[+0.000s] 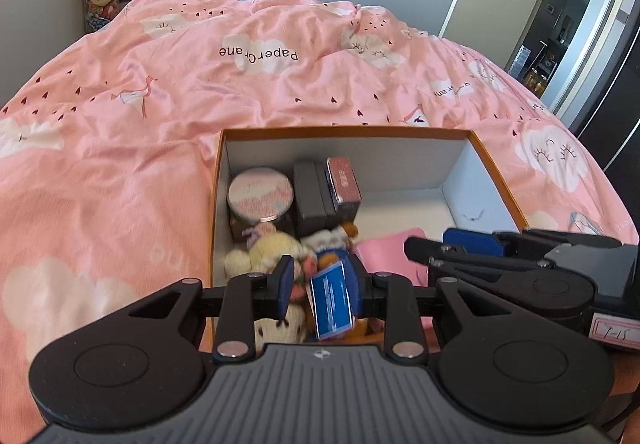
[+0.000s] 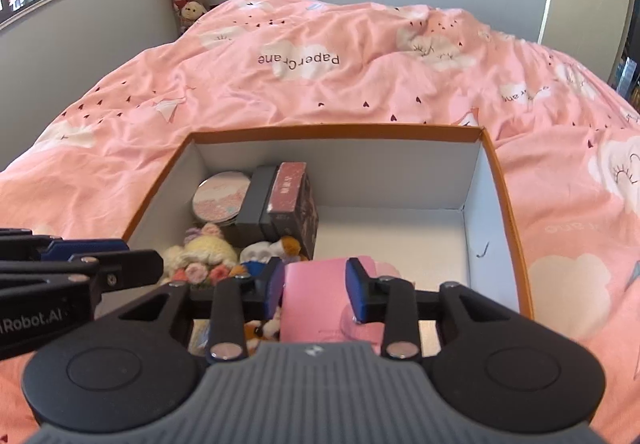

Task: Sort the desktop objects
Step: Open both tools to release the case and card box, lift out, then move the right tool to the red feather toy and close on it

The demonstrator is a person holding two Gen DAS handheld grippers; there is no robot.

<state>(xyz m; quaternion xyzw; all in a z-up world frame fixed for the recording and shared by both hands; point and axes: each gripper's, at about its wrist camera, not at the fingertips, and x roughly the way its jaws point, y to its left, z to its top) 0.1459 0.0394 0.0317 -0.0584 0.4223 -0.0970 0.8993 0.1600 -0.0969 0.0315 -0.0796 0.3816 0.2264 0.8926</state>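
1. Left gripper (image 1: 322, 294) – jaws partly apart above the box's near left corner, nothing pinched; a blue tag (image 1: 333, 300) shows between them.
2. One orange-rimmed box (image 2: 505, 180) sits on the pink bedspread (image 1: 120, 148).
3. Inside, at left: one round tin (image 1: 260, 195), two dark cases (image 1: 314, 190), one red-topped carton (image 1: 343, 180), two plush toys (image 1: 264, 248).
4. Right gripper (image 2: 316, 290) – jaws apart, clear of one pink card (image 2: 316, 304) lying below.
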